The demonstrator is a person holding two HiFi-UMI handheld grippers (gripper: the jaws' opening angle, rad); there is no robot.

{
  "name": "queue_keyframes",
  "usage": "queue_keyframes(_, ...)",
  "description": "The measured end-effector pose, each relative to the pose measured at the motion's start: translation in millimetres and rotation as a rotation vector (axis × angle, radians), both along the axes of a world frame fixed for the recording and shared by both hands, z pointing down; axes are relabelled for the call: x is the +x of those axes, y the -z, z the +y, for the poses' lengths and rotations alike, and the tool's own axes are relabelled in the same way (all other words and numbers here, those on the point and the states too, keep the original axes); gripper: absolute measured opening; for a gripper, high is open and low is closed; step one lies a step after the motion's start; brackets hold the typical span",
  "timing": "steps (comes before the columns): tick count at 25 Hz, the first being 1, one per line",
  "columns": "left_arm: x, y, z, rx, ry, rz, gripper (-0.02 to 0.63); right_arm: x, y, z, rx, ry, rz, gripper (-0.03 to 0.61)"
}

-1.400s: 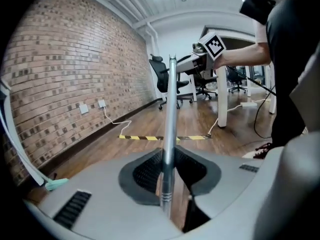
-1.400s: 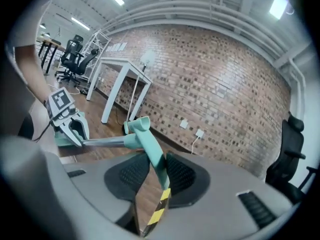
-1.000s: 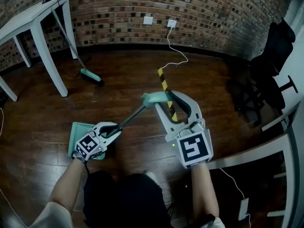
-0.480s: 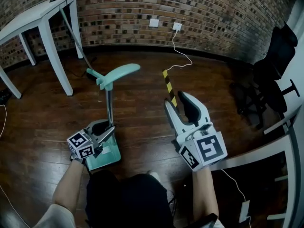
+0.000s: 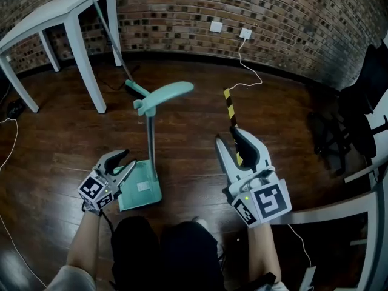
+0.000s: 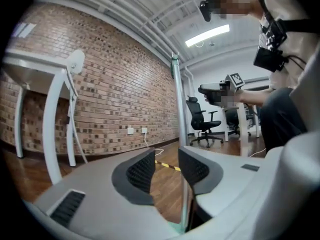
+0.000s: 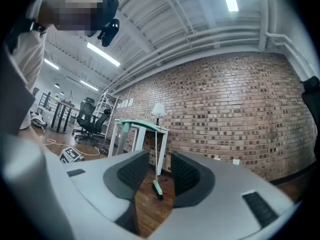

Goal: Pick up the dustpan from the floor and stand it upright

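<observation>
The dustpan (image 5: 140, 190) stands upright on the floor, with the left gripper (image 5: 124, 161) at its 9 o'clock opening and gripping nothing, one pad (image 6: 200, 171) hiding the pole's (image 6: 176, 109) lower part, and the right gripper (image 5: 229, 139) at 3 o'clock closing empty.

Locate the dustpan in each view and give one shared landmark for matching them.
Head view: the dustpan stands upright left of centre, its pan on the floor.
Left gripper view: the dustpan shows as a vertical pole just right of centre.
Right gripper view: the dustpan shows as a teal handle left of centre.
Shared landmark: the white table.
</observation>
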State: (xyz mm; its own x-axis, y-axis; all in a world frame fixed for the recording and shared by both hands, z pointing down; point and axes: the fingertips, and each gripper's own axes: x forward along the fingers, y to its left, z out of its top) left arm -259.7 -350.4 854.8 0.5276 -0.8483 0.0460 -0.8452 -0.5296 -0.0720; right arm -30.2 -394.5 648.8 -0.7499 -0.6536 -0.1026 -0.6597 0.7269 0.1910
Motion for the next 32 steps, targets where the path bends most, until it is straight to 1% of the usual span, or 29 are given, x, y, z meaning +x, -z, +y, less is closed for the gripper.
queue_keyframes(2, -12, 16, 7, -0.006, 0.077, -0.049, 0.046, -4, 14, 2, 0.037, 0.015, -0.004, 0.106)
queue_keyframes(3, -16, 28, 10, -0.013, 0.104, -0.069, 0.005, -4, 26, 3, 0.059, 0.016, -0.004, 0.086)
queue_keyframes(4, -17, 45, 12, -0.019, 0.116, -0.082, -0.005, -5, 41, 5, 0.077, 0.015, 0.001, 0.074)
queue_keyframes(6, -13, 88, 17, -0.025, 0.114, -0.087, -0.005, -5, 76, 14, 0.078, 0.02, 0.018, 0.013)
queue_keyframes(9, -3, 173, 24, -0.011, 0.106, -0.073, -0.005, 2, 137, 19, 0.061, 0.013, 0.029, -0.02)
queue_keyframes(12, 8, 274, 31, 0.024, 0.116, -0.038, -0.004, 15, 207, 15, 0.043, -0.02, 0.026, -0.02)
queue_keyframes(15, 18, 381, 42, 0.058, 0.123, 0.015, -0.005, 27, 282, 25, 0.009, -0.052, 0.015, -0.02)
queue_keyframes(19, 40, 511, 65, 0.107, 0.108, 0.053, 0.0, 46, 384, 54, -0.03, -0.12, -0.052, -0.018)
queue_keyframes(21, 48, 570, 86, 0.128, 0.096, 0.062, -0.003, 53, 424, 74, -0.06, -0.149, -0.086, -0.017)
queue_keyframes(23, 52, 619, 112, 0.148, 0.095, 0.067, -0.003, 55, 455, 100, -0.075, -0.164, -0.094, -0.017)
queue_keyframes(25, 52, 653, 140, 0.16, 0.106, 0.057, -0.003, 53, 478, 131, -0.07, -0.157, -0.081, -0.017)
queue_keyframes(27, 49, 671, 170, 0.16, 0.112, 0.041, -0.003, 49, 496, 164, -0.047, -0.149, -0.066, -0.017)
queue_keyframes(30, 41, 679, 209, 0.149, 0.121, 0.032, -0.003, 50, 513, 204, -0.015, -0.161, -0.062, -0.017)
queue_keyframes(32, 37, 684, 228, 0.139, 0.136, 0.048, -0.003, 54, 523, 222, -0.008, -0.167, -0.065, -0.017)
